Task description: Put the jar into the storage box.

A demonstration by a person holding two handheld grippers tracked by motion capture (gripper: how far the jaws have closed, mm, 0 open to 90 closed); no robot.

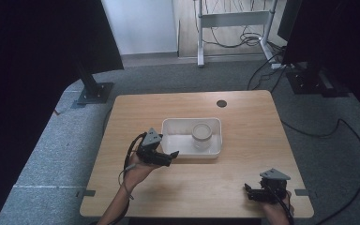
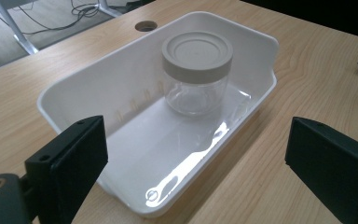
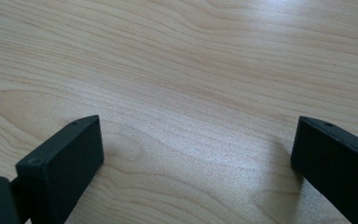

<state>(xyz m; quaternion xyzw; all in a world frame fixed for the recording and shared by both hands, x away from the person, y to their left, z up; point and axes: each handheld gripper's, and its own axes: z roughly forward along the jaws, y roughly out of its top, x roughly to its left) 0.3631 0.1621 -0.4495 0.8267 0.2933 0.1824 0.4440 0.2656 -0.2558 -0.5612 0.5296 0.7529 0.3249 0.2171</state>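
My left claw is released, jaws spread wide, at the near left corner of the white tray. Just ahead of it, toward the tray's far end, the clear glass jar stands upright inside on the tray floor, its grey lid on. I judge this claw the nearer one for any reach to the jar; the tray's long axis runs away along the line of my jaws. My right claw is also released, low over bare wood well off toward the near edge, grasping nothing. The desk is pale woodgrain, with a round cable hole beyond the tray. Grey carpet, cables and a stand's legs lie past it.
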